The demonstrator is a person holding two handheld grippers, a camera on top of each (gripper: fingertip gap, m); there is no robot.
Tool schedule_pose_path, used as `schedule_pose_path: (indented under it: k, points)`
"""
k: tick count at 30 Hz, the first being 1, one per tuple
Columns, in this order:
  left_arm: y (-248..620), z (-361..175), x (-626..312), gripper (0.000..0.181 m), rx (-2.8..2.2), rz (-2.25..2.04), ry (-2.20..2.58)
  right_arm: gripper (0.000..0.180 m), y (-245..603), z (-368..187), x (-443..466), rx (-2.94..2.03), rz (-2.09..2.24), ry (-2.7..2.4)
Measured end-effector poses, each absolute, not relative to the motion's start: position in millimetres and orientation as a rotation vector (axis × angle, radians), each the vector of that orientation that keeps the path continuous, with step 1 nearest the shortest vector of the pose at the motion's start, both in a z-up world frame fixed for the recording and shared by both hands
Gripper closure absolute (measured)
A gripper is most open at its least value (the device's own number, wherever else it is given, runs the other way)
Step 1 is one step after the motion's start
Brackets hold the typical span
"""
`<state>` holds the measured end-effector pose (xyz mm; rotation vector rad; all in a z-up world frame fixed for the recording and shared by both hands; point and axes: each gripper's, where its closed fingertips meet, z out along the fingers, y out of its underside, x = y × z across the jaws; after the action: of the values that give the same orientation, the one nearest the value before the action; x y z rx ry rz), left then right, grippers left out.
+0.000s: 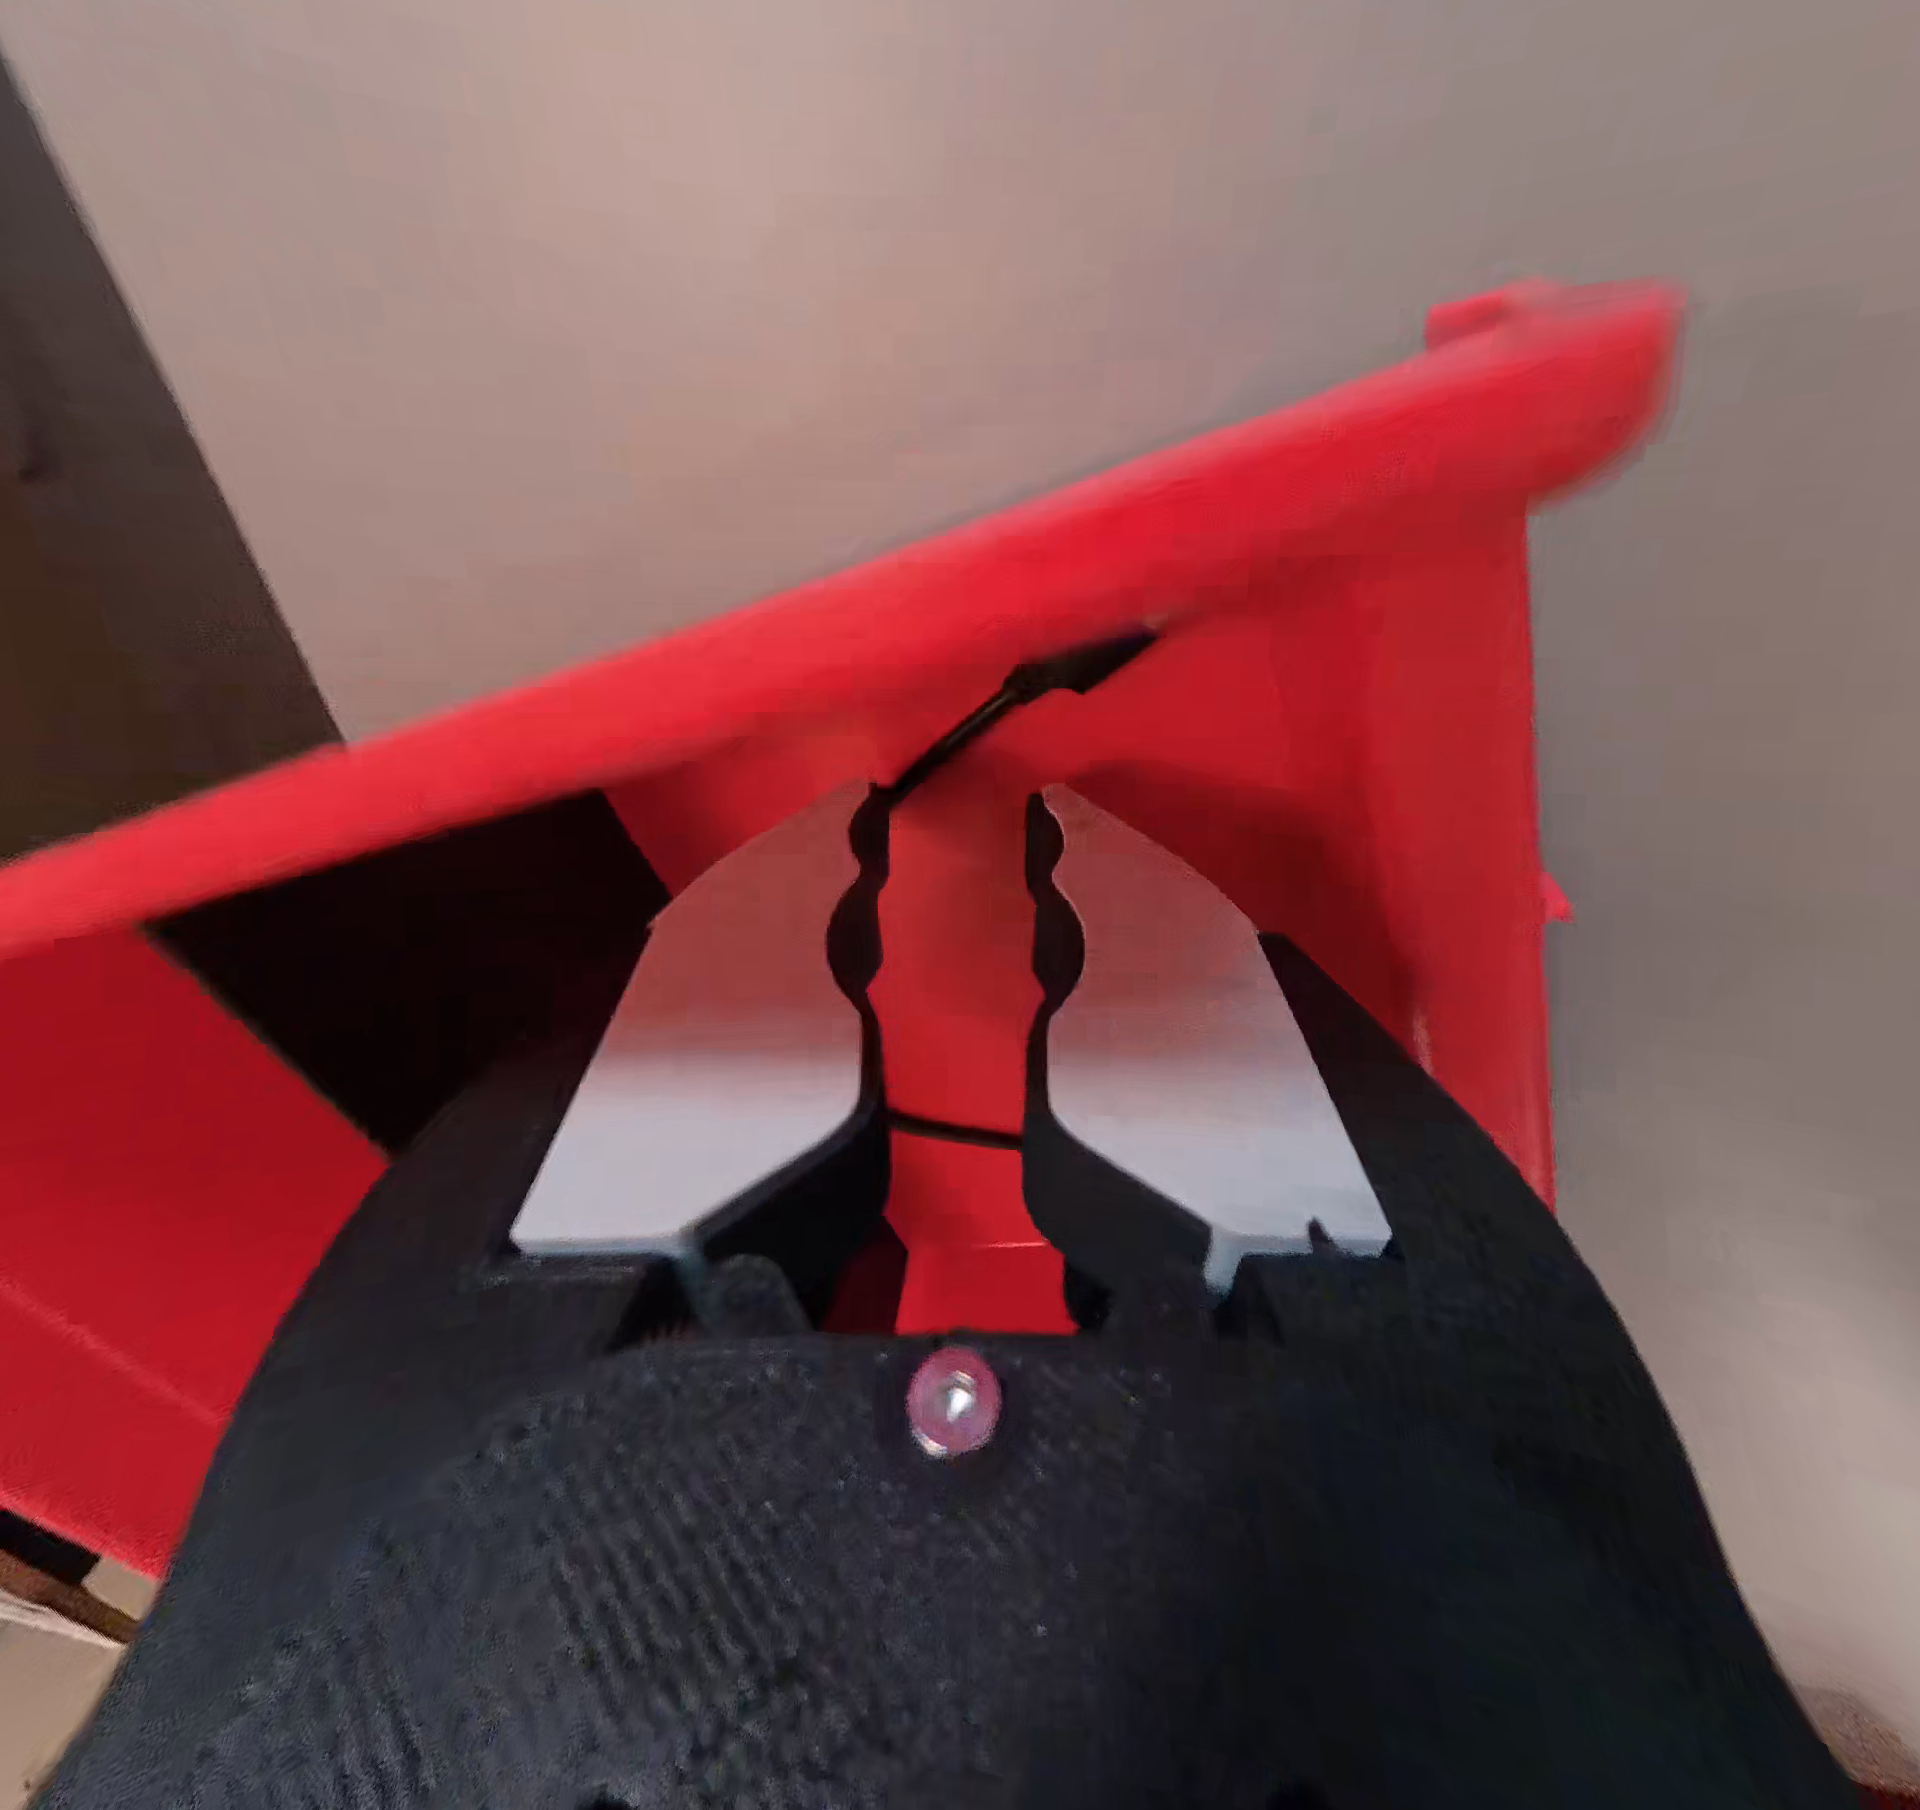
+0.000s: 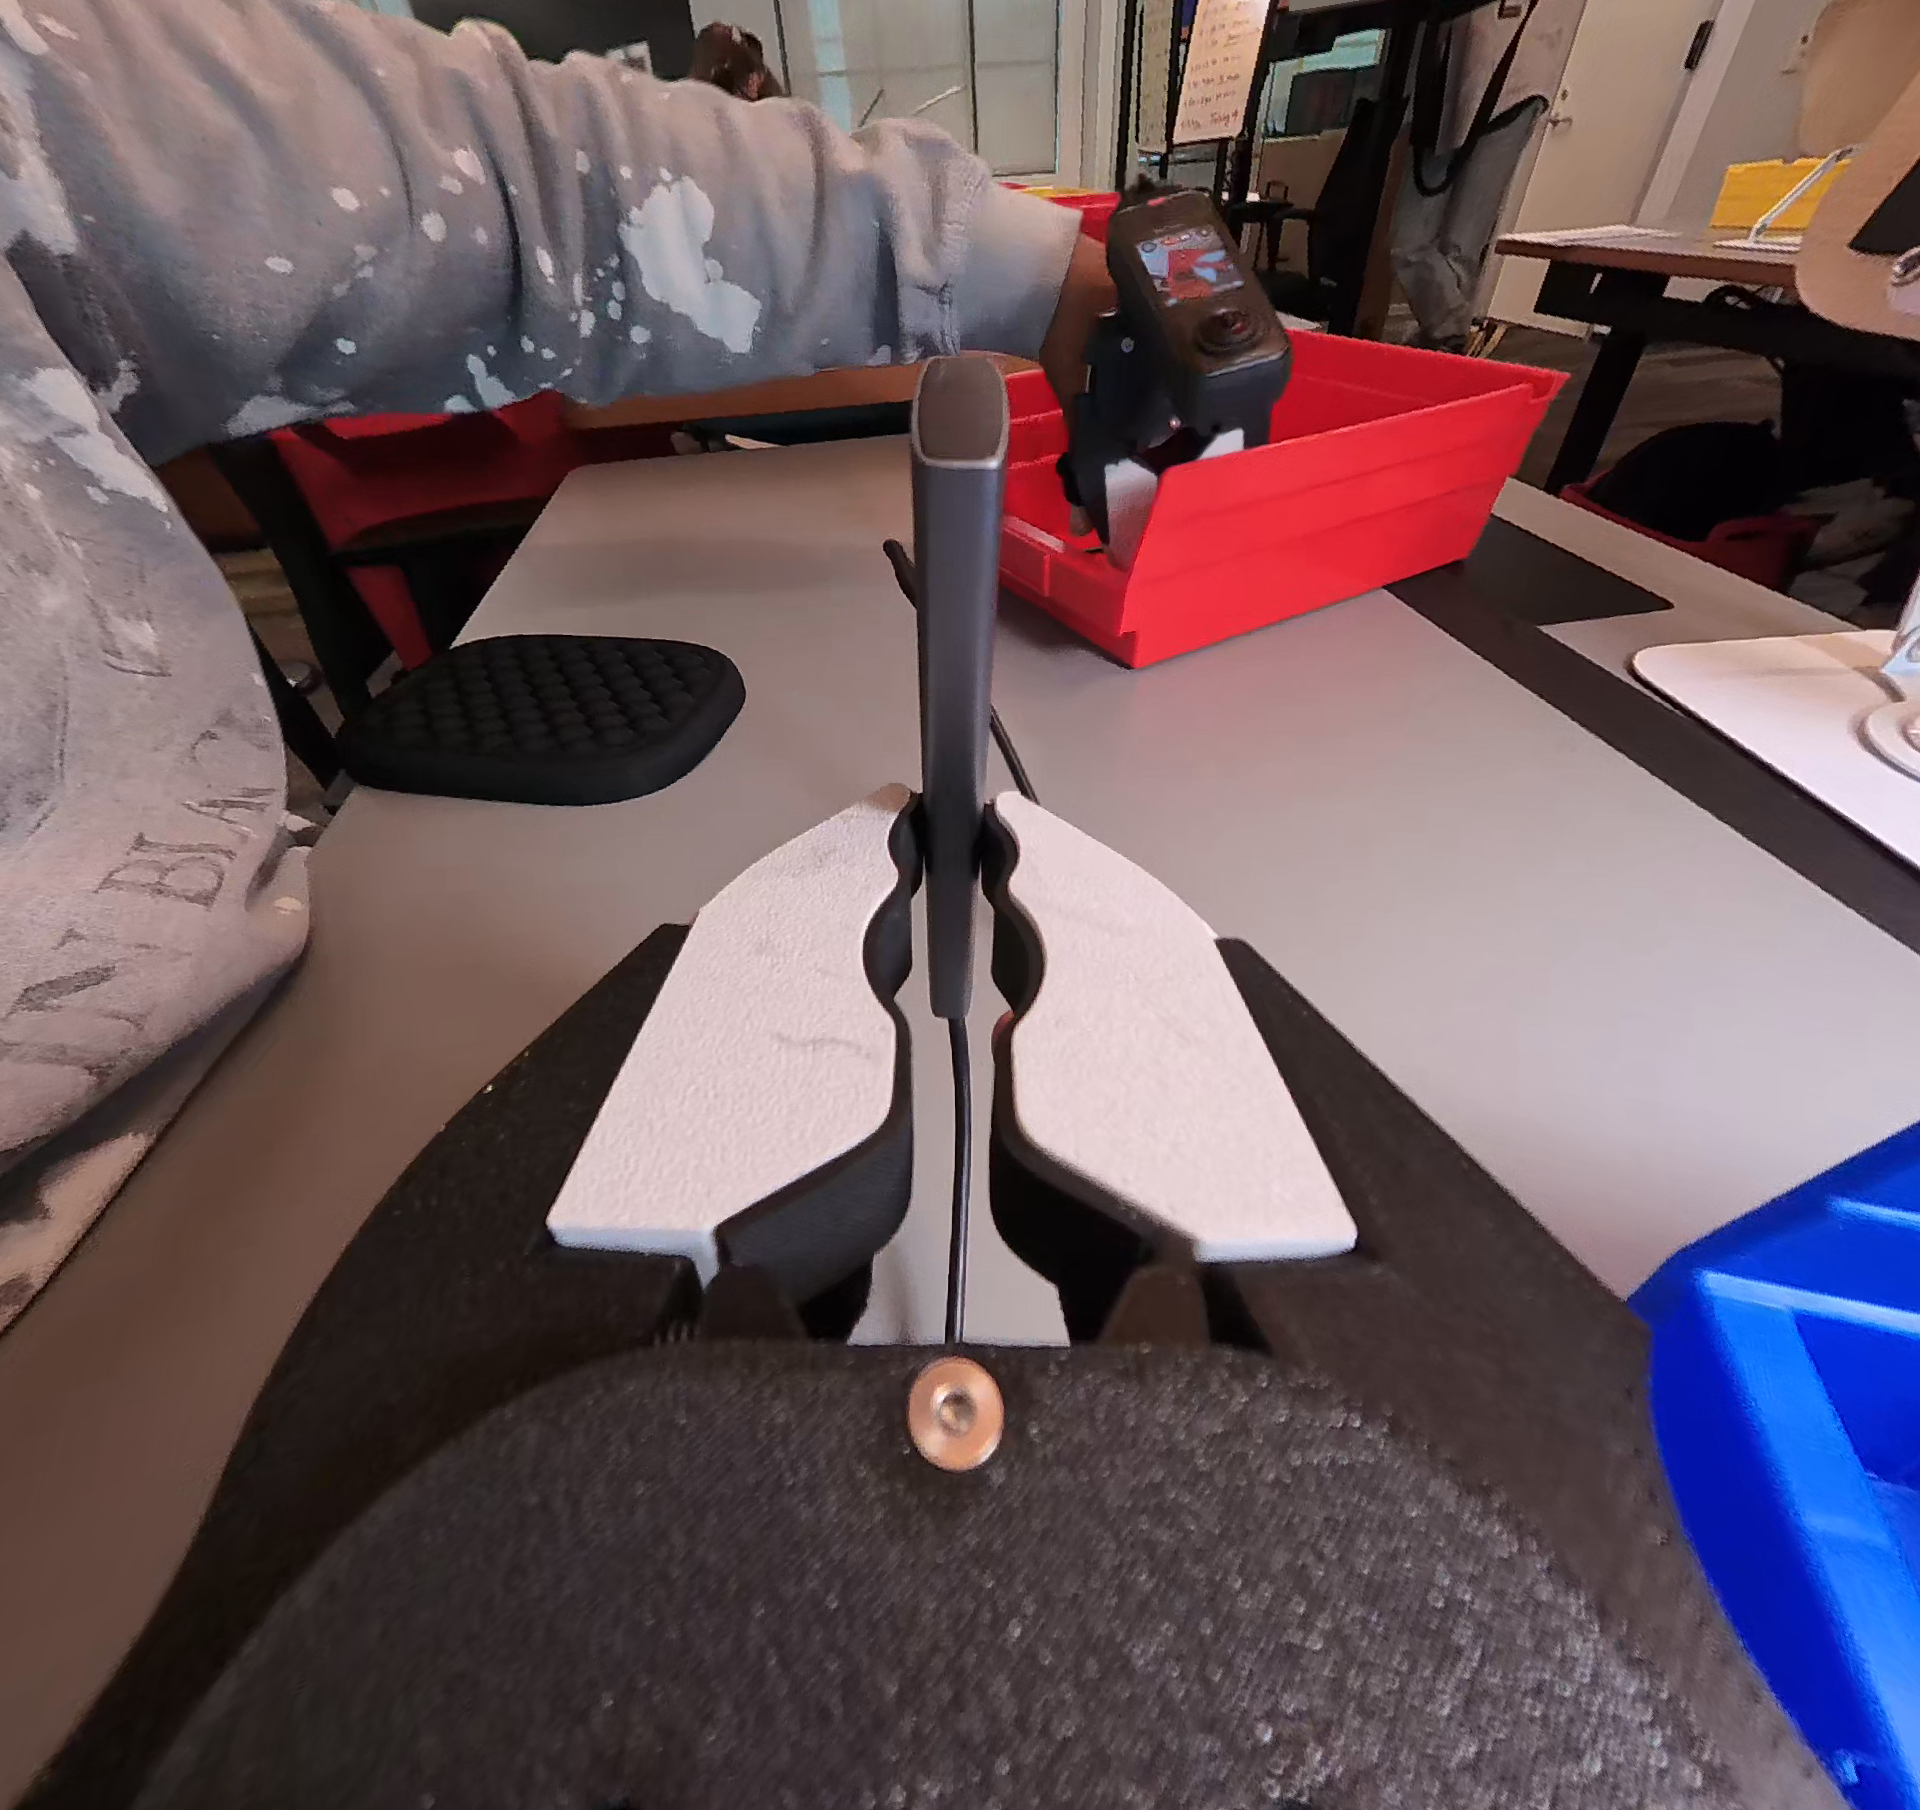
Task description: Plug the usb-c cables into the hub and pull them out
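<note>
Right gripper [image 2: 951, 825]: 2 white textured fingers [image 2: 748, 1033], wavy black rubber pads, black grainy housing, 1 silver screw [image 2: 955, 1414] behind them. Grey paint-splattered sleeve [image 2: 468, 233].

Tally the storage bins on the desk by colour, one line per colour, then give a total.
Red bins: 1, with the left claw reaching into it
Blue bins: 1, at the lower right edge of the right wrist view
Total: 2

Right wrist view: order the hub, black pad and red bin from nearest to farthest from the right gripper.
1. Hub: clamped upright in the right gripper.
2. Black pad: on the table, ahead to the left.
3. Red bin: farthest, ahead to the right, with the left gripper reaching into it.
</note>
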<state>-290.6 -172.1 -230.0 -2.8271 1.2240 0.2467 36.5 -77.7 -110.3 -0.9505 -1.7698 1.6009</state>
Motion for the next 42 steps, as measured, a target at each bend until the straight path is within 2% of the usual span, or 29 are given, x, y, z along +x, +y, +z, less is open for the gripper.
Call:
schedule_pose_path:
  k: [4,11,17,21,26,30,33,37,42]
  points:
    - [-164,-232,-291,0.156,-2.828,0.176,1.305,0.170,-75,-116,35,-0.973,1.607,-1.774]
    - [-171,-235,-285,0.171,-2.879,-0.021,1.297,0.170,-71,-121,33,-1.004,1.642,-1.770]
    - [-175,-219,-298,0.176,-2.851,0.104,1.093,0.170,-71,-114,36,-0.981,1.650,-1.753]
    - [-172,-166,-304,0.176,-2.737,0.180,0.913,0.170,-73,-108,37,-0.955,1.656,-1.749]
    - [-156,-65,-297,0.176,-2.490,0.325,0.732,0.170,-76,-99,40,-0.921,1.657,-1.729]
    - [-143,3,-266,0.176,-2.296,0.356,0.636,0.170,-75,-90,43,-0.903,1.665,-1.697]
    - [-133,31,-227,0.177,-2.125,0.273,0.575,0.170,-72,-86,45,-0.897,1.660,-1.675]
    - [-125,19,-179,0.177,-1.932,0.159,0.490,0.170,-66,-83,49,-0.902,1.648,-1.648]
    - [-120,-41,-151,0.177,-1.947,-0.098,0.235,0.170,-58,-81,51,-0.919,1.663,-1.607]
